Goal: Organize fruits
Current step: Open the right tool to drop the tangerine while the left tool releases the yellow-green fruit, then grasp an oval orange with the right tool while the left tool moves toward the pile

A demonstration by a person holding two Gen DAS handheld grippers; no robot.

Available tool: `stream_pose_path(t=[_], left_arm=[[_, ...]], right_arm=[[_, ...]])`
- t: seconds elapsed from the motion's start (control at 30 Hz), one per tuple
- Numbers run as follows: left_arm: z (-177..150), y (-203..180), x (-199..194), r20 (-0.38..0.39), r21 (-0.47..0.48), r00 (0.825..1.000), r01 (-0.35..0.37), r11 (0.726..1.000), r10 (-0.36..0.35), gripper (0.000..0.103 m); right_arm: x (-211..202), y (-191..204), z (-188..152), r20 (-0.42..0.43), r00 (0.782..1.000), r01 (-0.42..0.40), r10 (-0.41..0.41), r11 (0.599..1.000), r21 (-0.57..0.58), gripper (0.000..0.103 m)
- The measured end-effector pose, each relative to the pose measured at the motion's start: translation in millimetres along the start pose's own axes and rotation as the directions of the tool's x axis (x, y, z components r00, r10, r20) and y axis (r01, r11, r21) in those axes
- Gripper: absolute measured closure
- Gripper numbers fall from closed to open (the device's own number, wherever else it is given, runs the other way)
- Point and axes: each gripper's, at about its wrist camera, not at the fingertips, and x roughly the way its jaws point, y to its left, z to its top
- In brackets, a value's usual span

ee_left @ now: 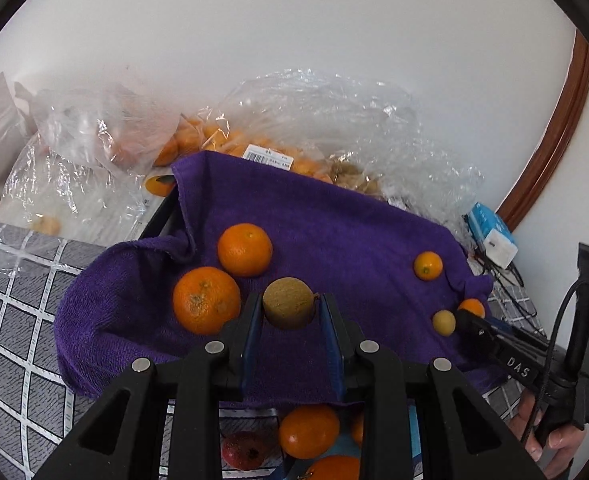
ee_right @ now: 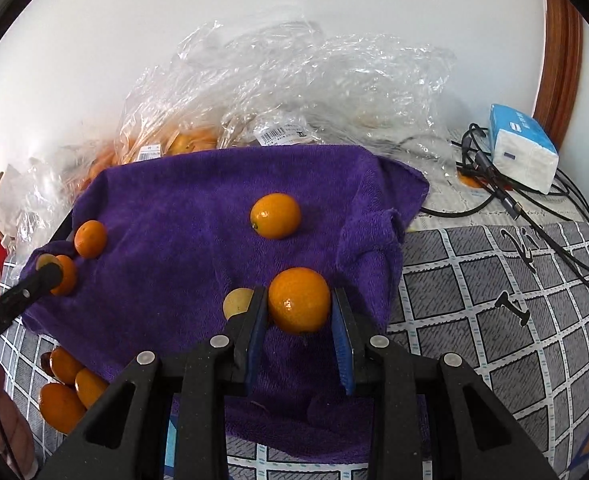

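- While the purple towel (ee_left: 334,220) is lying ahead, your left tongs (ee_left: 289,312) are gripping a brown fruit (ee_left: 289,302).
- Your right tongs (ee_right: 299,312) are straddling an orange (ee_right: 299,299); I cannot tell whether they are clamping it.

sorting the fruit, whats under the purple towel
A black edge pokes out at the purple towel's back left corner, perhaps a tray or crate. The towel covers the rest, so what it is stays hidden.
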Motion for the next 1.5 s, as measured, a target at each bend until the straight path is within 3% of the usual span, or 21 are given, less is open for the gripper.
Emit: stream_pose_path(t=[0.2, 0.33, 0.47, 0.63, 0.77, 1.0, 1.2, 1.33, 1.5], left_arm=[[-3, -6, 5, -0.019, 0.028, 0.999, -0.031, 0.999, 0.032, 0.075], [-3, -5, 7, -0.031, 0.024, 0.999, -0.037, 0.999, 0.038, 0.075], [-3, -5, 9, -0.038, 0.027, 0.998, -0.046, 0.999, 0.047, 0.075], [-4, -8, 10, -0.043, 0.042, 0.997, -0.058, 0.997, 0.06, 0.075], [-4, -9, 12, -0.048, 0.046, 0.997, -0.061, 0.997, 0.063, 0.075], [-7, -12, 12, -0.045, 0.069, 0.996, -0.07, 0.995, 0.073, 0.071], [-6, -10, 8, -0.041, 0.062, 0.997, -0.06, 0.996, 0.063, 0.071], [-2, -7, -4, -0.015, 0.044, 0.999, -0.05, 0.998, 0.051, 0.071], [1, -6, -15, 0.011, 0.024, 1.0, -0.026, 0.999, 0.025, 0.071]], right_arm=[[-7, 1, -2, 0.009, 1.0, 0.004, -0.004, 1.0, -0.01, 0.071], [-19, 3, -1, 0.053, 0.999, 0.008, -0.006, 1.0, -0.022, 0.055], [-33, 3, -1, 0.101, 0.995, 0.002, 0.0, 1.0, -0.024, 0.049], [-40, 12, -2, 0.129, 0.991, 0.027, -0.018, 0.997, -0.07, 0.049], [-37, 15, -3, 0.133, 0.987, 0.102, -0.09, 0.991, -0.084, 0.049], [-37, 10, -3, 0.098, 0.994, 0.056, -0.05, 0.997, -0.051, 0.049], [-49, 19, -6, 0.121, 0.992, 0.026, -0.02, 0.998, -0.05, 0.049], [-58, 28, -12, 0.124, 0.992, 0.019, -0.011, 0.998, -0.062, 0.06], [-76, 36, -25, 0.119, 0.993, 0.01, -0.002, 0.998, -0.066, 0.061]])
